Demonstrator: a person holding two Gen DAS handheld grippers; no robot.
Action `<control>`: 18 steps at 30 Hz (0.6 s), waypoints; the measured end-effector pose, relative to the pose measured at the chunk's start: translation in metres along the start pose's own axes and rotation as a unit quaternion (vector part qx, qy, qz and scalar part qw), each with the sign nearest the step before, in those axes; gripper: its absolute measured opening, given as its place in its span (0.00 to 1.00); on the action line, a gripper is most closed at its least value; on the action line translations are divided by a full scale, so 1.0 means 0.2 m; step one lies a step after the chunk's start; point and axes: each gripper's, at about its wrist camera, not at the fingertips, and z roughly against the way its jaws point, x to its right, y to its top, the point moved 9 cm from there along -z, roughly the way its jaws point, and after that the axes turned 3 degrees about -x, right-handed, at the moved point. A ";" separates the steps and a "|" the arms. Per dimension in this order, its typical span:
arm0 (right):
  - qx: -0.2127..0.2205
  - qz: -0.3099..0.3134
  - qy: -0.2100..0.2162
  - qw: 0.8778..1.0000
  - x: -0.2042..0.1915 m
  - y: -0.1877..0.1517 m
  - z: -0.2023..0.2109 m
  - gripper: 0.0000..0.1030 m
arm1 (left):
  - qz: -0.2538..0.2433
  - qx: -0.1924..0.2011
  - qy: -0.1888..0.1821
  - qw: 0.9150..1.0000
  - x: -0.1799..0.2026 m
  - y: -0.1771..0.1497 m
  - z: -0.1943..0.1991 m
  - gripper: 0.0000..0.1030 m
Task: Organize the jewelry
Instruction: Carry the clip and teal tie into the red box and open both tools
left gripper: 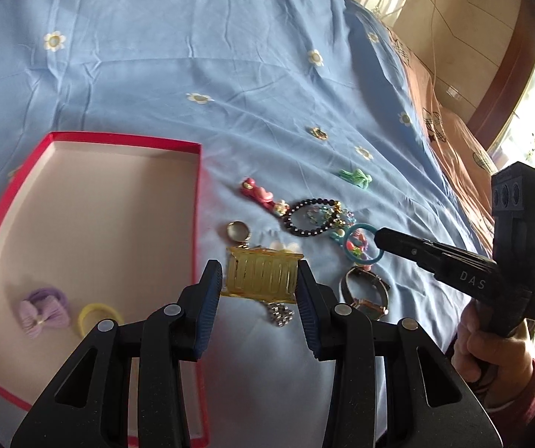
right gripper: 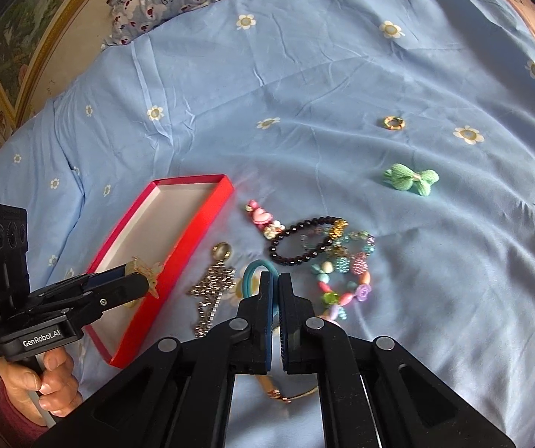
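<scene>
Left wrist view: your left gripper (left gripper: pixel 260 283) clamps the yellow hair claw (left gripper: pixel 260 275) just right of the red box (left gripper: pixel 196 201) wall, your right gripper (right gripper: pixel 275 287) pinches the teal hair tie (right gripper: pixel 254 267), bare blue sheet (right gripper: pixel 304 86) ahead.

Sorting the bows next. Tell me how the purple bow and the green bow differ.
The purple bow already lies inside the red box, beside a yellow hair tie; the green bow lies out on the blue bedsheet, apart from the jewelry pile. Colour differs too. Both are small knitted bows.
</scene>
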 end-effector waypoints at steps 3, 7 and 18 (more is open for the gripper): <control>-0.001 0.009 0.009 1.000 -0.07 0.00 -0.01 0.02 | 0.011 0.005 0.009 1.000 -0.07 -0.02 0.04 0.37; -0.012 0.024 0.027 0.999 -0.20 -0.01 -0.07 0.02 | 0.024 0.010 0.024 0.999 -0.18 -0.02 0.07 0.37; -0.039 0.061 0.073 0.995 -0.54 0.01 -0.29 0.02 | 0.051 0.024 0.073 0.996 -0.52 0.03 0.14 0.37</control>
